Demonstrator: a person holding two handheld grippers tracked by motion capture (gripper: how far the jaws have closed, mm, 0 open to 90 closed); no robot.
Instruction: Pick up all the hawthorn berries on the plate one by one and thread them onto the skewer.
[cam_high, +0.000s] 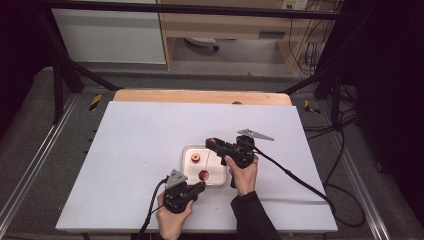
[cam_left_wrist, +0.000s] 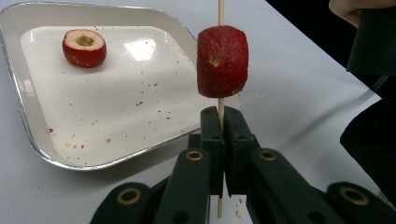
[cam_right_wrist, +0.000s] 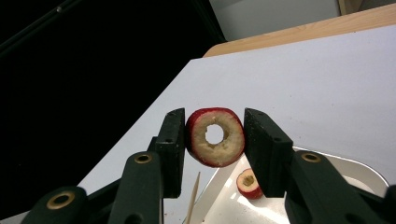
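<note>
Skewering job, as I read it: cored red fruit pieces going onto a thin wooden skewer (cam_left_wrist: 220, 105). My left gripper (cam_left_wrist: 220, 122) has its jaws shut tight on the stick, holding it upright at the near edge of the shallow white square tray with a metal rim (cam_left_wrist: 28, 126). One red cored fruit chunk (cam_left_wrist: 222, 61) is already threaded, sitting just above the jaws.

My right gripper (cam_right_wrist: 215, 140) is part open, jaws pinching a second red fruit ring with a pale cut face and a round core hole (cam_right_wrist: 215, 136) by its sides, hole facing the camera. It hangs in the air above the far side of the tray; the skewer tip (cam_right_wrist: 194, 196) shows below and to the left of it. A third red fruit half (cam_left_wrist: 84, 47) lies loose on the tray's far corner.

Risks from here:
- Hole and tip not lined up: the point hits flesh, the stick bends or snaps.
- Ring is soft; a harder squeeze could crush or split it.
- Pushing down at an angle could slide the stick through the left jaws or shove the threaded chunk down onto them.
- Ring could rotate in the pinch, since only two small skin patches are held.
</note>
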